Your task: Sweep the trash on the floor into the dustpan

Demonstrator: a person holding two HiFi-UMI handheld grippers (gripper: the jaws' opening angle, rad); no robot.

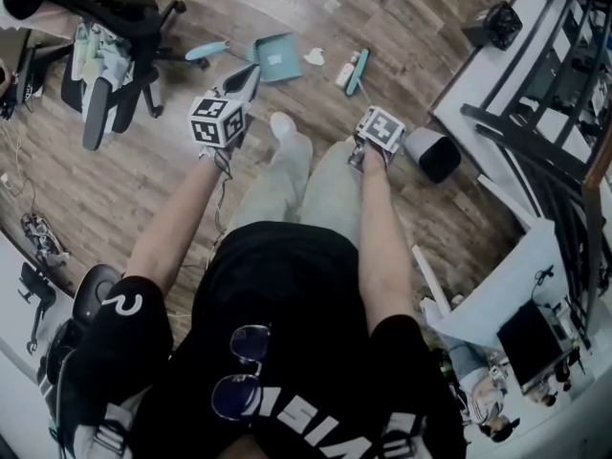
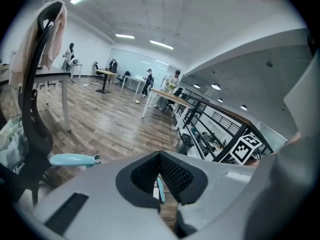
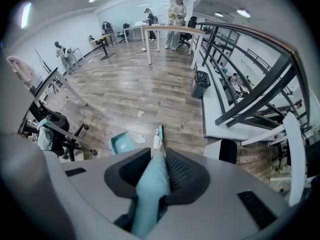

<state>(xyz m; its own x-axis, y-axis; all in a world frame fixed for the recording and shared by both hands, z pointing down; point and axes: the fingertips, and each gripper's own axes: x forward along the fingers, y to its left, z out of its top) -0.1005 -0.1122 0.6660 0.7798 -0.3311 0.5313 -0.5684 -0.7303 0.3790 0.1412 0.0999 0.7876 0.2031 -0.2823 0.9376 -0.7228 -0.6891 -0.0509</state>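
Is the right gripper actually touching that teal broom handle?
Touching. The right gripper view shows the right gripper with both jaws pressed against the teal broom handle, which runs between them down toward the floor.

Pale teal dustpan [image 1: 276, 58] and broom handle [image 3: 152, 185], black-and-white square-patterned marker cube [image 1: 216, 120], brown wood-grain floor [image 1: 402, 17].

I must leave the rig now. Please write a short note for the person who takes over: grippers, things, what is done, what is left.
Left gripper: jaws slightly apart, empty, near the dustpan, which lies on the floor.
Right gripper: shut on the teal broom handle, with the brush head right of the dustpan.
Trash: one white scrap lies between dustpan and brush, and another scrap lies farther off.
Done: broom in hand.
Left: take the dustpan handle and sweep both scraps in.
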